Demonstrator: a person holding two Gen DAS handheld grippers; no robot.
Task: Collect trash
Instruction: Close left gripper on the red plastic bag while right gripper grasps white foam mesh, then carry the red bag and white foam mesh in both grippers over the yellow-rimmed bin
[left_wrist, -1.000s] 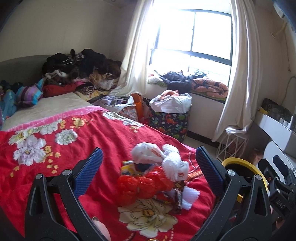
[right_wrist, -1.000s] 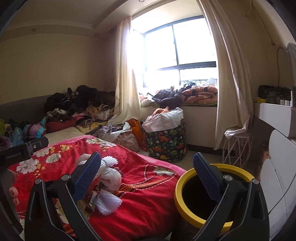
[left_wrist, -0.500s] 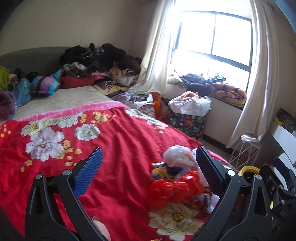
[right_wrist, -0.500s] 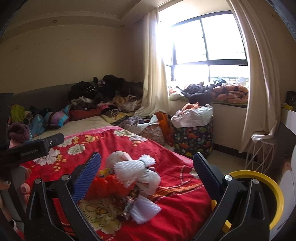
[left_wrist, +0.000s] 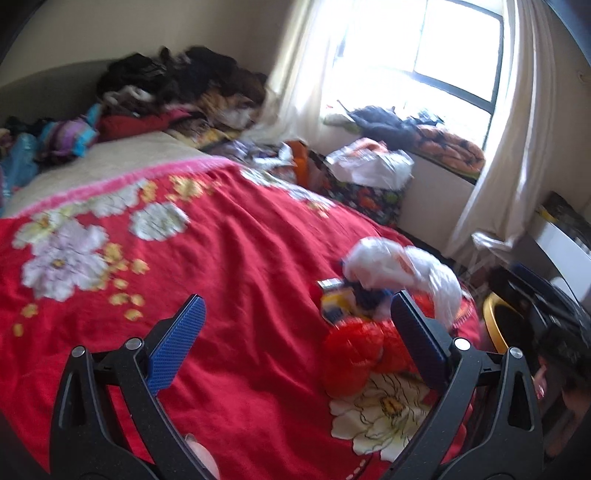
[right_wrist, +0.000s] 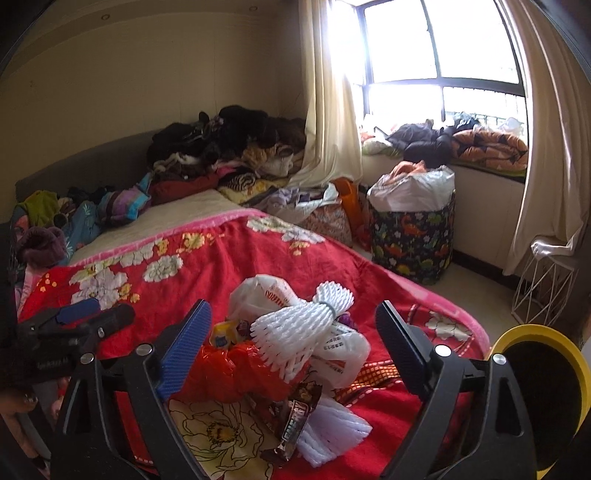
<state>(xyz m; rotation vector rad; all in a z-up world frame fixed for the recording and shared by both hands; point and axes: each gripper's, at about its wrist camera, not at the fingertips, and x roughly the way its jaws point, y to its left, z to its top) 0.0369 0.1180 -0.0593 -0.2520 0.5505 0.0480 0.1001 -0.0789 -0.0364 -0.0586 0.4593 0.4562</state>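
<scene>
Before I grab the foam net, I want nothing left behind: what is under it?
Under the white foam net: a red plastic bag, a white printed bag and snack wrappers. Anything deeper is covered.

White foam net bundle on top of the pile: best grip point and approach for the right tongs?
Grip the foam net bundle at its banded waist, where it is narrowest. Bring the right tongs down from above, since it lies on top of the pile, across their opening.
</scene>
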